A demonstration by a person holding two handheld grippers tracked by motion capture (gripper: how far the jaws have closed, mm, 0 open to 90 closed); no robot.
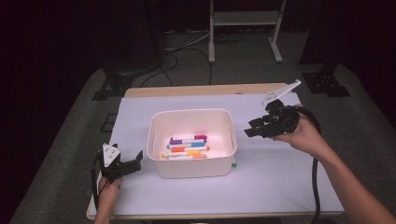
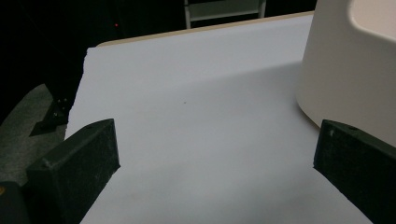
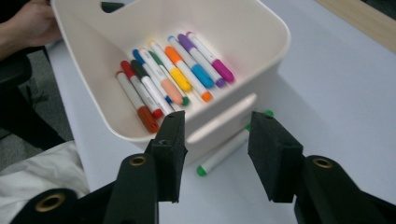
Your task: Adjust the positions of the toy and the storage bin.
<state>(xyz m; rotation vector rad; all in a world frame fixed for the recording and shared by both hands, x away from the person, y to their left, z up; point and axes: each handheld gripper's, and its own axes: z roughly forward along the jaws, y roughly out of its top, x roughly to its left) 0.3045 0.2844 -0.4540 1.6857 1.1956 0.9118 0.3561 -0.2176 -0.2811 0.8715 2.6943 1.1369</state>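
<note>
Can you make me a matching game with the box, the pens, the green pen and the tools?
Things:
1. pens
2. green pen
3. left tool
4. right tool

Places:
A. held up in the air right of the box
B. on the table close against the box
C. inside the box
D. low near the box's left corner

Pairs: 1-C, 2-B, 3-D, 4-A

Right gripper view: the right gripper (image 3: 215, 156), its two black fingers (image 3: 170, 149) parted with nothing between them, is held above the near wall of a cream bin (image 3: 261, 42) containing a row of coloured markers (image 3: 175, 79). A green-capped marker (image 3: 224, 151) lies on the white bench (image 3: 336, 93) against the bin's outer wall.
</note>
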